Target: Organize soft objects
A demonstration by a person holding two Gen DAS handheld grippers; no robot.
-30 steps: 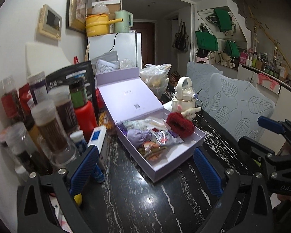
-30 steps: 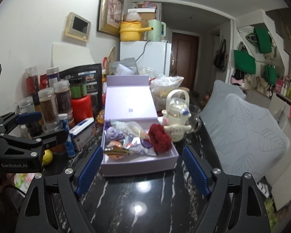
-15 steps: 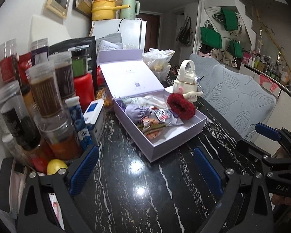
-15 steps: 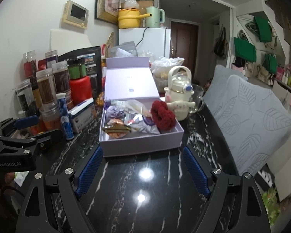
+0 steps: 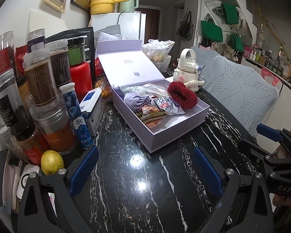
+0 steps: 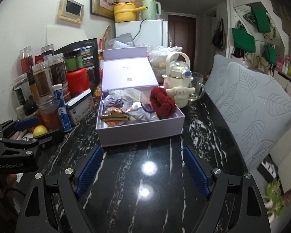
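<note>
While both tongs hang empty over the table, we note these points, all placed from the lavender box.

Box: the lavender box (image 6: 139, 130) sits on the black marble table (image 6: 145, 194) with its lid tipped back and standing open behind it.

Soft things: a red fuzzy scrunchie (image 6: 162, 102) leans inside the box against its right wall; a lilac gathered pouch (image 5: 136, 101) lies inside toward the back left; snack packets (image 6: 115, 117) lie between and in front of them. All of these lie within the box walls now.

Left tongs: our left gripper (image 5: 145, 172) is spread wide, holding nothing, hovering over bare table short of the box's near corner.

Right tongs: our right gripper (image 6: 143, 171) is likewise wide apart and empty, its tips just short of the box's front wall.

Stage: we judge this fits either soft items gathered in the box or a box about to be sorted; we cannot tell which.

Risk, scrunchie: perched high on the right wall, it could roll out if we nudge the box.

Risk, jars: the tall jars (image 5: 40, 81) crowd left of the box; a wide left swing could topple them.

Risk, kettle: the white toy kettle (image 6: 177, 79) stands just behind the box's right corner and could be knocked.
</note>
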